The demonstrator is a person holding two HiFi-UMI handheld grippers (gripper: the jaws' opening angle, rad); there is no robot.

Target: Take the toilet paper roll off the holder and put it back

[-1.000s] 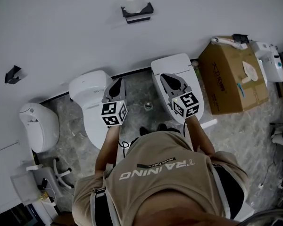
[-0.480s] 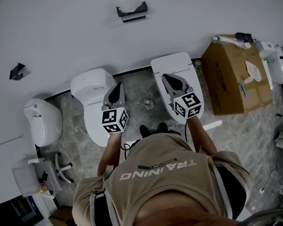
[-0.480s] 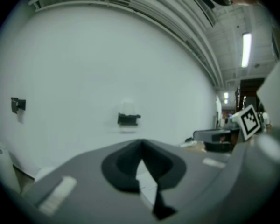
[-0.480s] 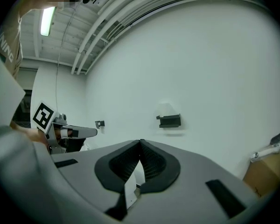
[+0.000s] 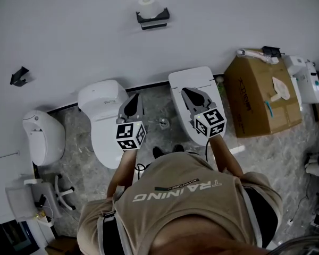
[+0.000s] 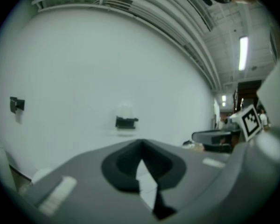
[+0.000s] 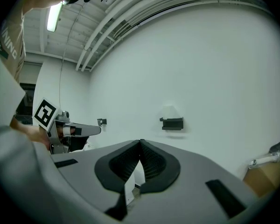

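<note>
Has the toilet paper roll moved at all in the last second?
No. The roll sits on its holder exactly as before; both shift together in the head view.

The person reaches both arms forward, side by side and a little apart. The left tongs [image 5: 134,97] point ahead, close to level, with the jaws pressed together tip to tip and empty. The left marker cube [image 5: 130,135] sits at their rear, above the left forearm [image 5: 121,169]. The right tongs [image 5: 186,92] point the same way, jaws closed and empty, with the right marker cube [image 5: 210,122] above the right forearm [image 5: 223,155].
</note>
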